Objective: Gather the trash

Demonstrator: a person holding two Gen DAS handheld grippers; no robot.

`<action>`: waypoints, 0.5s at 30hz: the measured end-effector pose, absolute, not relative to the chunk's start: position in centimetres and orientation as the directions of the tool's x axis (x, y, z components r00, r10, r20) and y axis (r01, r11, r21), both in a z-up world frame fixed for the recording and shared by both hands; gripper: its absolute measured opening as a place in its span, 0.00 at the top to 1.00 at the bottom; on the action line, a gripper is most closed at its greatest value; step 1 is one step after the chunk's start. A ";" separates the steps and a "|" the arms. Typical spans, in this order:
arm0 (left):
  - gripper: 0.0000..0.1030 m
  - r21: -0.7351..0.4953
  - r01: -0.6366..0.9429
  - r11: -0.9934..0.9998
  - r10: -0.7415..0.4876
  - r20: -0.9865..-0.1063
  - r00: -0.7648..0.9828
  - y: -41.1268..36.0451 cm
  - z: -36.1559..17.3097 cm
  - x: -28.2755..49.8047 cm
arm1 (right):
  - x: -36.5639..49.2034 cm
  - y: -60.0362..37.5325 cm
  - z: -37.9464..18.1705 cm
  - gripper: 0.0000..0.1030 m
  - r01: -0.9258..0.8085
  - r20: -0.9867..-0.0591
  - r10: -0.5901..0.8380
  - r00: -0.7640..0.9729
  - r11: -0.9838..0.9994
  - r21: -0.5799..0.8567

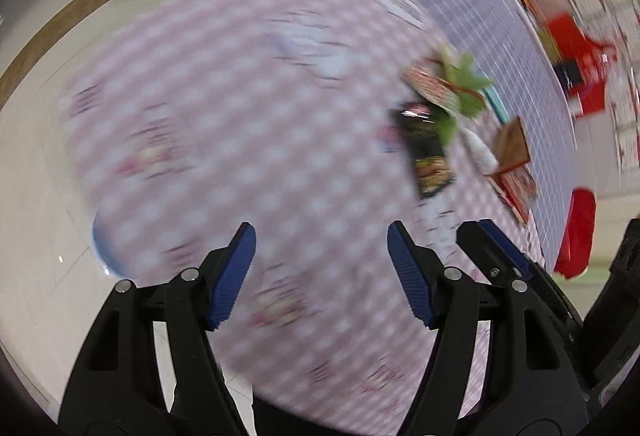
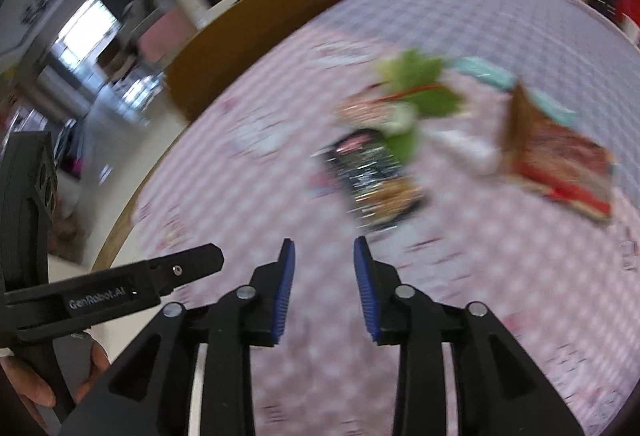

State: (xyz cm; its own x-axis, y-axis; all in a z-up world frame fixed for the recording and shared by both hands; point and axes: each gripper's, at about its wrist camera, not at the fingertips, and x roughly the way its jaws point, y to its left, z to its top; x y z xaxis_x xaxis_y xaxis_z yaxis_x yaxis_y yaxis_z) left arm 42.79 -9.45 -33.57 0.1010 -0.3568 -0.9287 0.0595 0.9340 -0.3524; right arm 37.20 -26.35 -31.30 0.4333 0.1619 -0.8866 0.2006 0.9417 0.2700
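Both grippers hover over the worktop (image 2: 248, 196), a round one under a pink checked cloth, and neither has hold of anything: the left gripper (image 1: 320, 272) stands wide apart with only cloth showing between its blue pads, while the right gripper (image 2: 324, 288) is parted more narrowly, its jaws also empty. Trash lies clustered well ahead of the fingertips: a dark snack wrapper (image 2: 374, 176) nearest, crumpled green leafy scraps (image 2: 416, 92) overlapping its far end, a red-and-brown packet (image 2: 560, 164) off to the right, and a white scrap (image 2: 468, 148) between them. Heavy blur smears both views, so the main risk appears to be misjudging the reach at speed, striking the worktop or skidding the flat wrapper away instead of pinching it. With the two grippers so near each other, a clash also looks possible. A narrowly parted right gripper may ride over the wrapper's edge rather than straddle it. No bin or bag for the trash can be made out in either view.
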 end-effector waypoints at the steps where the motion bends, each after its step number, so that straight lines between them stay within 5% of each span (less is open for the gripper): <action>1: 0.34 -0.345 0.075 0.936 -0.351 -0.931 0.104 -10.8 -33.7 43.1 | 37.1 -27.6 -31.3 0.67 0.218 -0.887 0.152 0.437 0.938 0.268; 15: 0.33 -0.141 0.155 0.978 -0.159 -0.981 0.111 -20.5 -37.1 46.8 | 37.4 -37.5 -33.3 0.67 0.295 -0.862 0.179 0.474 0.890 0.347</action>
State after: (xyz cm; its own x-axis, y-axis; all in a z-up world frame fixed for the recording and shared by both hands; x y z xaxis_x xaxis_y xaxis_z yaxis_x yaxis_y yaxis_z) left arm 46.77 -20.52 -37.07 0.1109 -0.1585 -0.9811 0.1545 0.9779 -0.1405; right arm 37.42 -37.49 -33.26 0.4735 0.1794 -0.8623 0.2949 0.8902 0.3471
